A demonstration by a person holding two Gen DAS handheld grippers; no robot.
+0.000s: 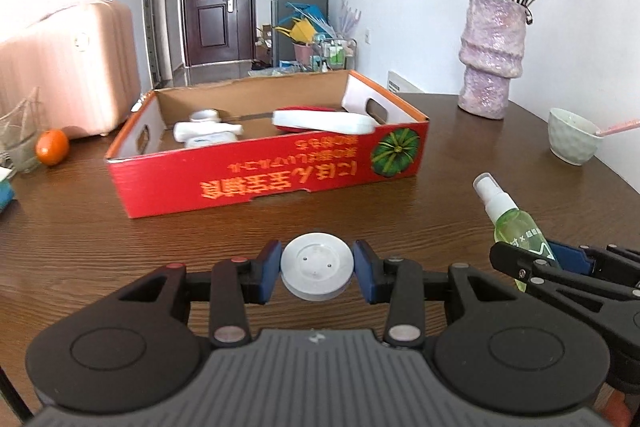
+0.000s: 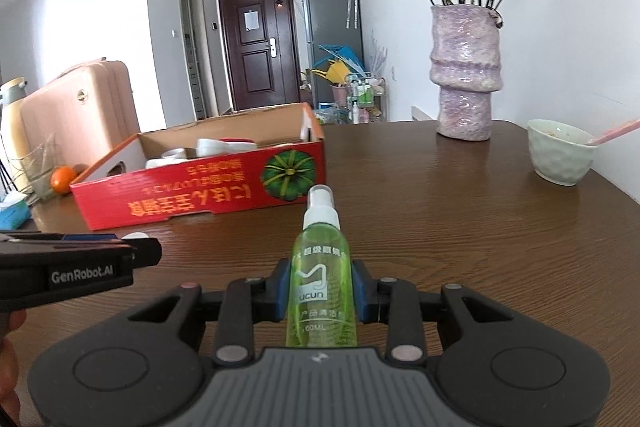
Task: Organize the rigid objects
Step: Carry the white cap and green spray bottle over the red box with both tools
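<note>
My left gripper [image 1: 317,269] is shut on a round silver-grey disc [image 1: 317,263], its blue pads touching both sides, just above the wooden table. My right gripper [image 2: 323,291] is shut on a green spray bottle [image 2: 322,267] with a white nozzle, pointing away from me; the bottle also shows in the left wrist view [image 1: 510,223]. Ahead stands an open red cardboard box [image 1: 264,175], also in the right wrist view [image 2: 200,195], holding a white and red case [image 1: 324,121] and white items [image 1: 206,131].
A purple vase [image 2: 466,75] with dried roses stands at the back right, with a pale green bowl [image 2: 558,157] and pink spoon beside it. An orange [image 1: 52,147] and a glass sit left of the box. A pink suitcase [image 1: 64,67] stands behind.
</note>
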